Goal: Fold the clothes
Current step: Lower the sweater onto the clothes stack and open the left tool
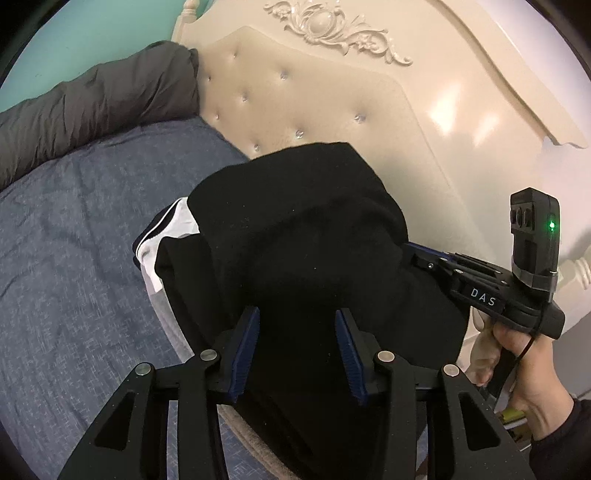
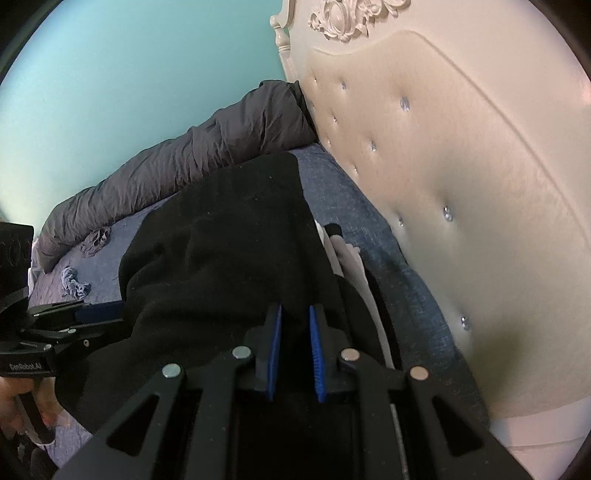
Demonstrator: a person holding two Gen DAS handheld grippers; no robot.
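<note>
A: Room first. Turquoise wall (image 2: 110,92) behind the bed; cream headboard (image 1: 424,122) with button tufting and a carved crest (image 1: 328,26) on top.

B: Surface?

A: Bed with a blue-grey heathered sheet (image 1: 74,221), lightly creased. A grey rolled duvet (image 1: 92,99) lies along the wall side, its end butting against the headboard.

B: Task item?

A: Black garment (image 1: 295,229), bulky, heaped on the sheet just beside the headboard. Under it a black-and-white piece (image 1: 155,251) shows, with white panels and thin piping. From the right wrist the black cloth fills the centre and the white piece peeks out on its headboard side.

B: Tools?

A: Left gripper (image 1: 297,332): jaws set moderately apart, black cloth filling the gap and lying against both blue pads; I read it as gripping a thick fold. Right gripper (image 2: 295,332): jaws drawn close, only a narrow slot left, with black cloth in the slot, pinched. Seen from the left wrist, its tips vanish into the garment's headboard side, and a bare hand (image 1: 517,354) holds its handle.

B: Small items?

A: Two crumpled bits of cloth on the sheet by the duvet: a grey one (image 2: 96,240) and a blue one (image 2: 75,282), apart from the garment.
</note>
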